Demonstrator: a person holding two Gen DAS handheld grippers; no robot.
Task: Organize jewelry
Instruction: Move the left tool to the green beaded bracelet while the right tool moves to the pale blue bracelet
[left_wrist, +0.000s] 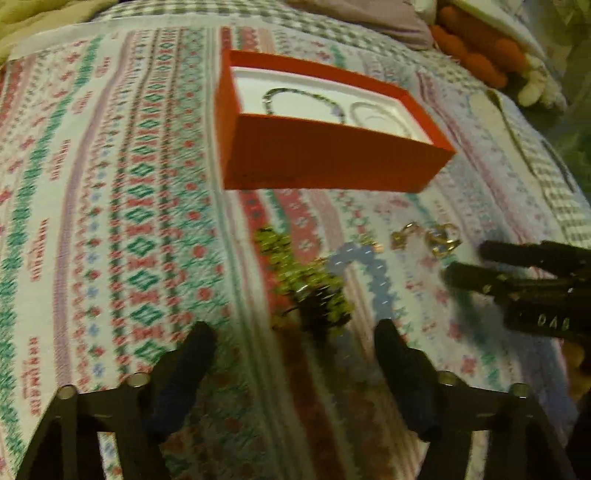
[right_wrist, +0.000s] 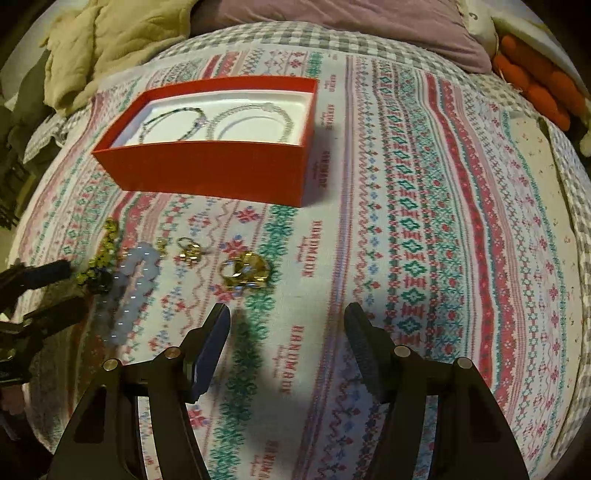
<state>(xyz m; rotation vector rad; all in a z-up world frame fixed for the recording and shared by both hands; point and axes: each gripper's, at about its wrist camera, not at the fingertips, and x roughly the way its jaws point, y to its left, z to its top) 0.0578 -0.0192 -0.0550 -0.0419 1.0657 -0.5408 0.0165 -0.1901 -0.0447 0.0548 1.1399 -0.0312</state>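
Observation:
A red box (left_wrist: 332, 155) (right_wrist: 207, 173) with a white lining stands on the patterned bed cover; a dark bead bracelet (right_wrist: 173, 122) and a pale bracelet (right_wrist: 255, 118) lie inside. In front of it lie a green bead bracelet (left_wrist: 306, 284) (right_wrist: 99, 258), a light blue bead bracelet (left_wrist: 369, 277) (right_wrist: 129, 291), gold earrings (left_wrist: 402, 234) (right_wrist: 190, 251) and a gold ring piece (left_wrist: 443, 242) (right_wrist: 245, 271). My left gripper (left_wrist: 295, 332) is open, just short of the green and blue bracelets. My right gripper (right_wrist: 288, 314) is open and empty, just short of the gold piece; it also shows in the left wrist view (left_wrist: 465, 262).
A cream blanket (right_wrist: 99, 44) lies at the back left, a purple pillow (right_wrist: 351, 22) at the back, and an orange plush thing (right_wrist: 535, 77) at the back right. A checked sheet (right_wrist: 576, 192) borders the cover on the right.

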